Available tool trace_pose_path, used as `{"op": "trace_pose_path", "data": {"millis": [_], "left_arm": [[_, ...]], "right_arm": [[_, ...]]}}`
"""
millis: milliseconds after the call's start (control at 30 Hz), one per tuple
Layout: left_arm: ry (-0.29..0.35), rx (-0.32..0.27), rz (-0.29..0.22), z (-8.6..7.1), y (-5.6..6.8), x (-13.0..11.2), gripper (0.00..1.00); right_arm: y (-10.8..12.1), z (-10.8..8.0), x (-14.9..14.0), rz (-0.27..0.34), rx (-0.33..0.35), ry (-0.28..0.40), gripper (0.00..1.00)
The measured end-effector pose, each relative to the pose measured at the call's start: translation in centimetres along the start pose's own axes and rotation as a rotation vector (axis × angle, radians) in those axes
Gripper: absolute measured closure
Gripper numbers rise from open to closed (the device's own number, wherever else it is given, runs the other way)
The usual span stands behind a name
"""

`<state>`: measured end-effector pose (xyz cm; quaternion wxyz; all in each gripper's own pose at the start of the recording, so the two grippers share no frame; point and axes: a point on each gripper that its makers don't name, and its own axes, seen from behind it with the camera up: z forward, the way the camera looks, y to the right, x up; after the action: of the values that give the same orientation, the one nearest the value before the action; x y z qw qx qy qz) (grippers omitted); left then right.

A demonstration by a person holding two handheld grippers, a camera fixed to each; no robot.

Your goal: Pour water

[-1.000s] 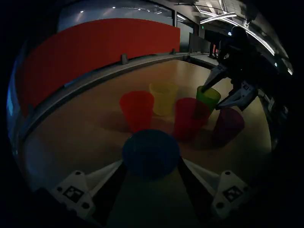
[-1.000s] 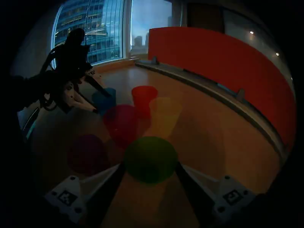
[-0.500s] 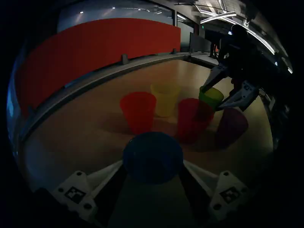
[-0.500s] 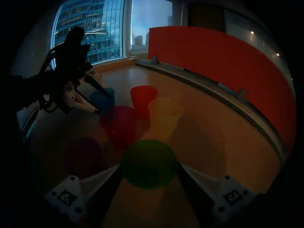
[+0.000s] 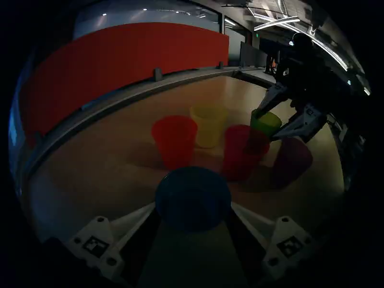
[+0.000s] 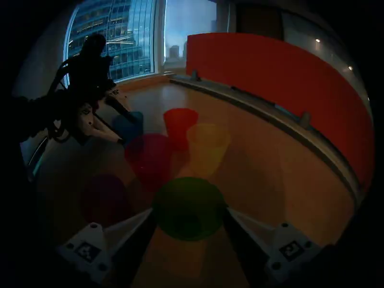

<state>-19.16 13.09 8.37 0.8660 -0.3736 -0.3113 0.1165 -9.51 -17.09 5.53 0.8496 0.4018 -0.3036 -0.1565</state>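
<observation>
Take the red partition (image 5: 120, 57) as your marker. Along its foot you see a grey rail (image 5: 110, 102), with a small bracket (image 5: 156, 74) standing on it against the red. In front of the partition the wooden table (image 5: 91, 163) spreads toward you. Above the partition small ceiling spots (image 5: 144, 9) glow, and beyond its far end long light strips (image 5: 273, 21) run overhead. In the right gripper view, past the partition's end, you look through a window (image 6: 192, 29) at glass towers (image 6: 96, 31).
</observation>
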Motion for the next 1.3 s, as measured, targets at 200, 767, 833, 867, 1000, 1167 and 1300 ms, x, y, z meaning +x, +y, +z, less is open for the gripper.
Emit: {"op": "trace_pose_path", "data": {"millis": [200, 767, 833, 867, 1000, 1167, 1300], "left_arm": [[-0.002, 0.002, 0.000, -0.2, 0.2, 0.0, 0.16], [0.100, 0.022, -0.005, -3.9, 2.0, 3.3, 0.16], [0.119, 0.031, -0.001, -4.8, 2.3, 3.9, 0.16], [0.128, 0.035, 0.002, -5.2, 2.5, 4.2, 0.16], [0.172, 0.061, 0.015, -6.9, 3.1, 5.7, 0.16], [0.227, 0.087, 0.021, -9.0, 3.5, 7.5, 0.16], [0.272, 0.105, 0.012, -10.4, 3.6, 8.8, 0.16]], "right_arm": [[0.0, -0.4, 0.5, 0.012, -0.005, 0.015, 0.09], [-1.0, -5.1, 3.9, 0.015, -0.040, 0.103, 0.09], [-1.4, -5.8, 4.6, 0.011, -0.044, 0.121, 0.09], [-1.5, -6.2, 5.0, 0.009, -0.045, 0.130, 0.09], [-2.3, -7.6, 6.7, -0.007, -0.053, 0.171, 0.09], [-3.2, -9.2, 8.5, -0.023, -0.058, 0.216, 0.09], [-3.8, -10.2, 9.8, -0.030, -0.068, 0.254, 0.09]]}}
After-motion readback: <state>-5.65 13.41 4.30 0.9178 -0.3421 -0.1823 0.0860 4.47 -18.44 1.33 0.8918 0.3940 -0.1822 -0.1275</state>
